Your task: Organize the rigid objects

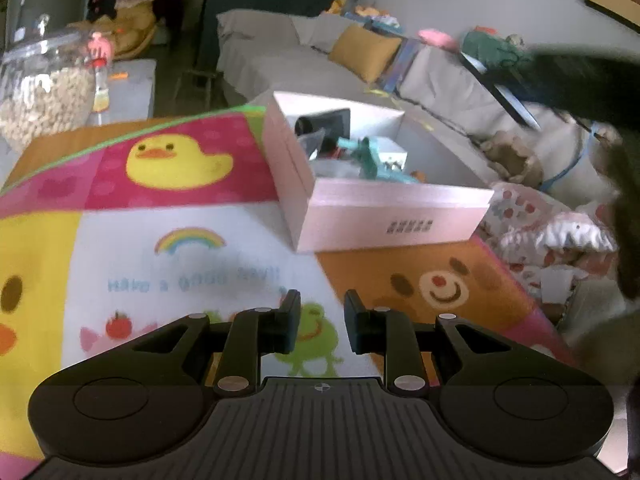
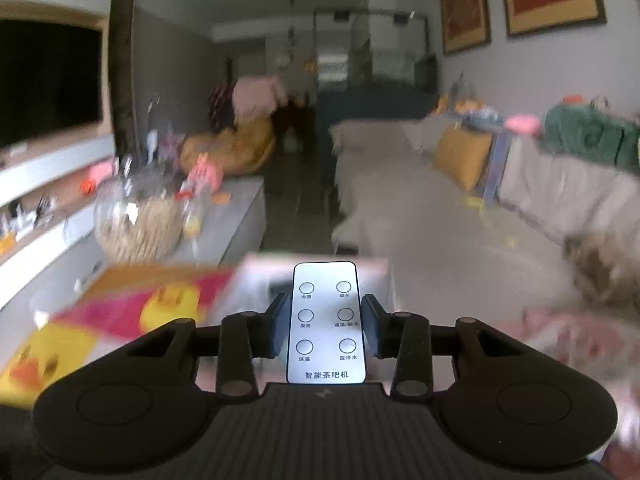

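In the left wrist view, my left gripper point(image 1: 322, 320) hangs above the colourful children's play mat with a yellow duck, a rainbow and a bear face point(image 1: 180, 208). Its jaws stand narrow, with only a small gap, and nothing is between them. The open pale pink cardboard box point(image 1: 384, 216) lies on the mat beyond the gripper, and I take it as my landmark. Inside the box I see one dark rectangular device point(image 1: 326, 122), one teal plastic toy point(image 1: 366, 156) and some smaller pieces that I cannot separate or count. Left of the box, off the mat, stands one clear glass jar filled with pale nuts point(image 1: 44, 92). Behind the box is one grey sofa point(image 1: 320, 56) with one mustard cushion point(image 1: 365, 53).

In the right wrist view, my right gripper point(image 2: 326, 328) holds one flat white remote control with six round buttons point(image 2: 325, 320). The pads press on its two long edges, about at the middle of its length. The same box is behind the remote and mostly hidden by it, and this picture is blurred there.

I judge the remote to be light, stiff and thin, with a smooth plastic shell, so it may slip or turn between the pads if the grip is loose. The hold on the long edges near the middle seems to me the right place. It looks not fragile, but I would lay it down flat in the box, not drop it.
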### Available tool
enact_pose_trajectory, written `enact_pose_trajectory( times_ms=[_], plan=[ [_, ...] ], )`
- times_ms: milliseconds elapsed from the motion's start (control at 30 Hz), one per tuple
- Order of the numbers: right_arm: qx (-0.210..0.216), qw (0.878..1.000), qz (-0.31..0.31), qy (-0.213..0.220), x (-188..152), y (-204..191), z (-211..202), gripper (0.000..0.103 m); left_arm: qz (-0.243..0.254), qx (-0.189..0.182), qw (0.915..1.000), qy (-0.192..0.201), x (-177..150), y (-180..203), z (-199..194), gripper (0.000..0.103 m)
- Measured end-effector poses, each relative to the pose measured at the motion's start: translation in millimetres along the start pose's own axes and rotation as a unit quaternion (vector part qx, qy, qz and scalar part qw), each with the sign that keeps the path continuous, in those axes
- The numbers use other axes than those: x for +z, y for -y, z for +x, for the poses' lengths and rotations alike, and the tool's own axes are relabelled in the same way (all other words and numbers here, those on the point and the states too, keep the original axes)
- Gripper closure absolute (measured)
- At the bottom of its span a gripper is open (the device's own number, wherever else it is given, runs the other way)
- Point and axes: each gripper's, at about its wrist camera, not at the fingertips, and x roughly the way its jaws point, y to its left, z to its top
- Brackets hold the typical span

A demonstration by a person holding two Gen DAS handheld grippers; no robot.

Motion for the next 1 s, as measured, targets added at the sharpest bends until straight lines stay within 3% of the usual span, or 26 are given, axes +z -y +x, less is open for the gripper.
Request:
enact_pose_trajectory(
  times_ms=[100,200,233,367,500,567,633,733,867,1000],
  plan=[
    [-0.015,1.000,0.026,0.004,23,10,27,0.052,0.015,0.012,0.9997,0.015,5,0,-2,0.077],
    [-0.021,0.999,0.045,-0.006,19,16,32,0.046,0.030,0.042,0.9986,0.012,4,-6,1,0.077],
    [-0.013,0.999,0.048,-0.013,12,16,30,0.041,0.033,0.052,0.9981,0.006,3,-9,3,0.077],
    [0.002,0.997,0.055,-0.059,-37,13,17,0.041,0.036,0.083,0.9955,-0.027,-8,-19,14,0.077],
    [0.020,0.991,0.067,-0.115,-87,5,10,0.040,0.042,0.087,0.9953,-0.011,-15,-13,13,0.075],
    [0.021,0.987,0.067,-0.143,-106,-4,14,0.036,0.039,0.078,0.9962,-0.009,-16,-10,15,0.062],
    [0.014,0.984,0.059,-0.168,-121,-10,23,0.035,0.047,0.067,0.9966,-0.006,-19,-4,19,0.037],
    [0.002,0.987,0.029,-0.156,-131,-23,24,0.026,0.071,0.071,0.9949,0.004,-25,8,25,0.022],
    [-0.011,0.988,0.000,-0.155,-135,-30,27,0.021,0.023,0.084,0.9960,0.024,-24,5,27,0.022],
    [-0.006,0.988,0.005,-0.154,-134,-27,28,0.014,0.027,0.124,0.9914,0.032,-26,13,29,0.033]
  ],
)
